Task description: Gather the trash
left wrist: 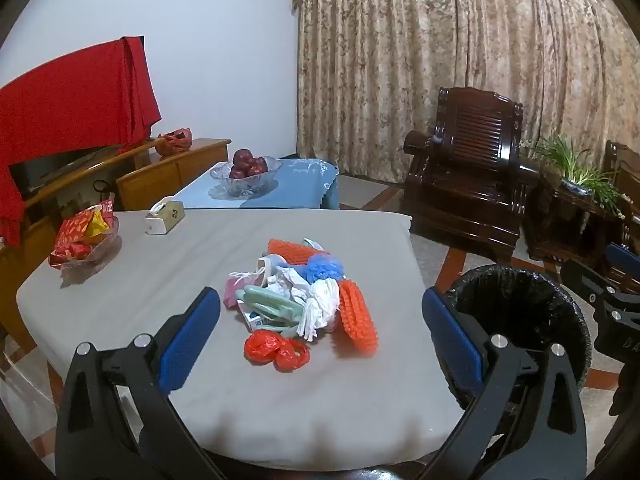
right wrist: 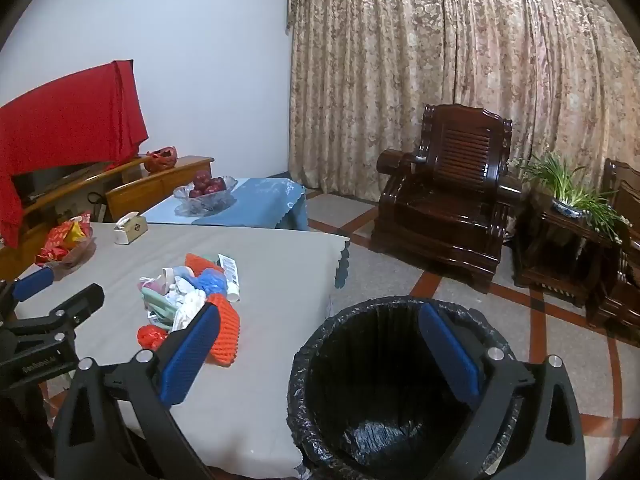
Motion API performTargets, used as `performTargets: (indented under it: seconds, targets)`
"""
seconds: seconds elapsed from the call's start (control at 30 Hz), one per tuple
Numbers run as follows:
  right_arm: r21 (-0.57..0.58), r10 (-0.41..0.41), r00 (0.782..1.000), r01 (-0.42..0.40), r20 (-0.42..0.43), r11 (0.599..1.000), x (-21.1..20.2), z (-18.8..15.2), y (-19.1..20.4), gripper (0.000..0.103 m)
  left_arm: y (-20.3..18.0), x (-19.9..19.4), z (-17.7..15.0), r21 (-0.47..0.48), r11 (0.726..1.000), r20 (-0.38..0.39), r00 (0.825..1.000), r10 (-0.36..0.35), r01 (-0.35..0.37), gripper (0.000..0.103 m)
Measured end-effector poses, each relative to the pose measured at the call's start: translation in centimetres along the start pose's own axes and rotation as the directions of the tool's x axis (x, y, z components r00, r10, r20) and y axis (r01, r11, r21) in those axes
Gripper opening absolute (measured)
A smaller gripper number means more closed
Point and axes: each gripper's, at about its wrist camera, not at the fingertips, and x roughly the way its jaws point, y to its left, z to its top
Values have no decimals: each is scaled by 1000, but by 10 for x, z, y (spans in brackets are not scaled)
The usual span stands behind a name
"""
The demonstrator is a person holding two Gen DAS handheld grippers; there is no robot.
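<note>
Only the right wrist view shows the bin's [right wrist: 384, 380] inside and a white tube [right wrist: 231, 276] on the desk [right wrist: 260, 360]; both the left gripper [left wrist: 320, 332] and the right gripper [right wrist: 320, 356] are released and empty.

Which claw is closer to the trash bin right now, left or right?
Right. The right claw hangs open just above the trash bin, its rim between the fingers. The left claw hangs open over the table, facing the trash pile, bin beside it.

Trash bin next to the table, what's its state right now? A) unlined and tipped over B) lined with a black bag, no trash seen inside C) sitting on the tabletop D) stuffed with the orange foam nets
B: the trash bin stands upright on the floor beside the table, a black bag folded over its rim, while the trash pile sits on the tabletop.
</note>
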Motion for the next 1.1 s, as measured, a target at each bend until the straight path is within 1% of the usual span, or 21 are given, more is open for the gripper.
performTargets:
  seconds: [0.27, 0.3, 0.77, 0.8, 1.1]
  targets:
    - [-3, 8, 1000, -8, 1, 1000, -2, 0, 1, 97, -1, 0, 0, 8, 1000, 3, 1000, 6, -6, 98]
    - [5, 1, 1000, -1, -14, 1000, 7, -1, -1, 97, -1, 0, 0, 9, 1000, 3, 1000, 6, -6, 98]
    - [4, -1, 1000, 1, -16, 1000, 2, 1, 1, 97, -1, 0, 0, 10, 1000, 1, 1000, 7, -7, 98]
    - [4, -1, 1000, 1, -16, 1000, 2, 1, 1, 97, 5, 5, 0, 9, 1000, 1, 1000, 7, -7, 98]
    - [4, -1, 1000, 1, -17, 1000, 3, 1, 1, 97, 6, 5, 0, 10, 1000, 1, 1000, 8, -8, 98]
